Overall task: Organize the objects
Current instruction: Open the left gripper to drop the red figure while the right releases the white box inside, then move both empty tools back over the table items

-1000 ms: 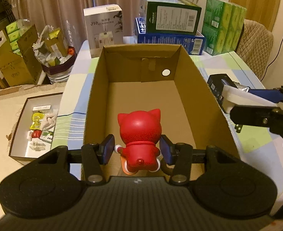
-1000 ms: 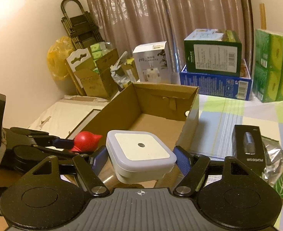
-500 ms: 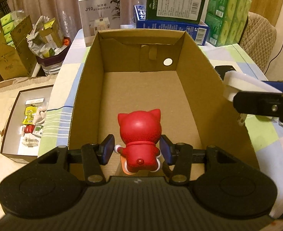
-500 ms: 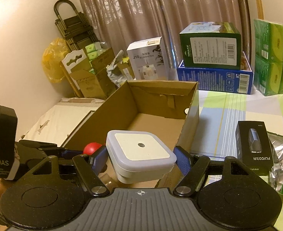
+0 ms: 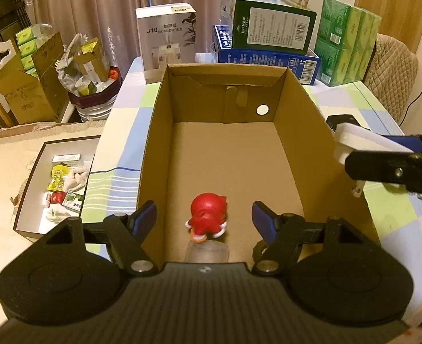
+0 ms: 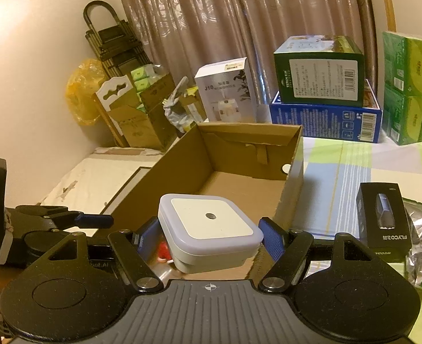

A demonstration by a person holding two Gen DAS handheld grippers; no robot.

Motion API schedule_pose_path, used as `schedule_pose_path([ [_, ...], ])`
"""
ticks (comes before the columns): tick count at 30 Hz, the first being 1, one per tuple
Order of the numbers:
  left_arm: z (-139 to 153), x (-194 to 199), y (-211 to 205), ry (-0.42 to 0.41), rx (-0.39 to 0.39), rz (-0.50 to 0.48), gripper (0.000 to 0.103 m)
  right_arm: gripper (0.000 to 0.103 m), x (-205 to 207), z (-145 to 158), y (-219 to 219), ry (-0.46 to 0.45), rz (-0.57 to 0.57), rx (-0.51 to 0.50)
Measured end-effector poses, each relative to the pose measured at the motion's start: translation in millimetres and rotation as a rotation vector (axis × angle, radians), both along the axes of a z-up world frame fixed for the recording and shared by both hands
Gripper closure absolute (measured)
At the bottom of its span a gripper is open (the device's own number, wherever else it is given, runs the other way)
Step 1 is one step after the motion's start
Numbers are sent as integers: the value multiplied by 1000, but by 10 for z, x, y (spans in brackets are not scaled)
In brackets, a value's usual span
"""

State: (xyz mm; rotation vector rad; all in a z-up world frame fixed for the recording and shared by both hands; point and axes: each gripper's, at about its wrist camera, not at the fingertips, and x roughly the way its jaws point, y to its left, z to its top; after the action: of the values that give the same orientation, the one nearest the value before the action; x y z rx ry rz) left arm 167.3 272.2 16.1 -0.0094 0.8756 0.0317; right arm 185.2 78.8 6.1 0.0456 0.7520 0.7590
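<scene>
The red toy figure (image 5: 208, 215) sits on the floor of the open cardboard box (image 5: 302, 132), near the end closest to me. It is glossy, with a round head, two small ears and white trim at the arms. Its back faces my left camera and its head points toward the far end of the box; its long axis looks upright, though a little tilted away.

My left tongs (image 5: 204, 219) have just been opening: the blue pads stand well clear on either side of the figure and touch nothing.

My right tongs (image 6: 209, 236) are clamped on one white square night light (image 6: 211, 226), flat face up with a small dark dot in the middle, held over the box's near right wall.

On the checked worktop (image 6: 340, 166) I count one black carton (image 6: 383, 220) beside the box, and at the back one white carton (image 5: 167, 43) and one green carton (image 5: 268, 28) stacked on one blue carton (image 5: 268, 60).
</scene>
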Motion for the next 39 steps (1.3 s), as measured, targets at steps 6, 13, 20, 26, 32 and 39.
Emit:
schedule_pose_path([
  [6, 6, -88, 34, -3, -2, 1, 34, 31, 26, -3, 43, 12, -2, 27],
  [13, 4, -145, 36, -9, -2, -1, 33, 21, 37, 12, -15, -13, -31, 80],
  [20, 22, -207, 23, -17, -18, 7, 30, 21, 7, 76, -208, -32, -65, 91],
  [26, 128, -303, -74, -43, -30, 13, 27, 21, -106, 146, -527, -32, -113, 96],
  [32, 258, -400, -254, -69, -41, 6, 25, 21, -277, 244, -806, -50, -138, 60],
  [39, 427, -566, -509, -96, -46, -8, 20, 21, -474, 334, -1113, -77, -165, 31],
])
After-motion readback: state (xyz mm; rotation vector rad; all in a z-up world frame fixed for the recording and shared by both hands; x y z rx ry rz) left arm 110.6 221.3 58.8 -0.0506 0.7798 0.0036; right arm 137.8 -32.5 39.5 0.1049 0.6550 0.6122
